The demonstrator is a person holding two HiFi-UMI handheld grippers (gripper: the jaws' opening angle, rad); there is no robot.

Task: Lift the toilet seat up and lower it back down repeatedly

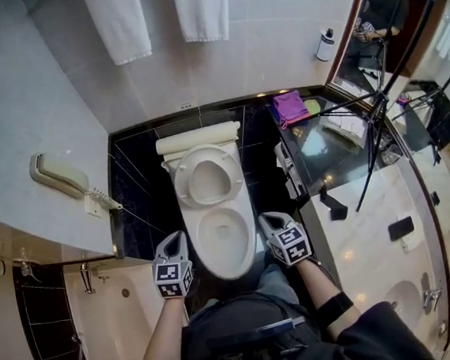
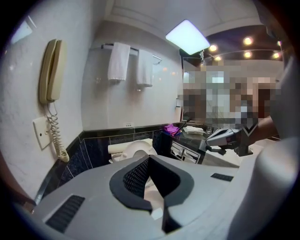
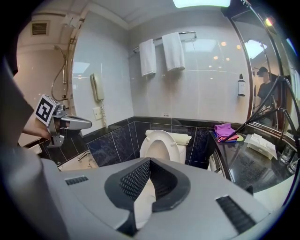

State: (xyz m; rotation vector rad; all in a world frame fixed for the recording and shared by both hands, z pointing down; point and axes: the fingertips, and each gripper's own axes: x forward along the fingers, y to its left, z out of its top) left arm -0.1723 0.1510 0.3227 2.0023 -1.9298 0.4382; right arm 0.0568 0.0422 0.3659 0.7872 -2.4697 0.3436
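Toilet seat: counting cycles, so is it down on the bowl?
No, the toilet seat stands raised behind the open bowl.

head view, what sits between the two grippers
The front rim of the toilet bowl, flanked by the left gripper and right gripper, seen in the head view.

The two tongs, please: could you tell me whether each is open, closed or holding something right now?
Left tongs: closed, holding nothing.
Right tongs: closed, holding nothing.
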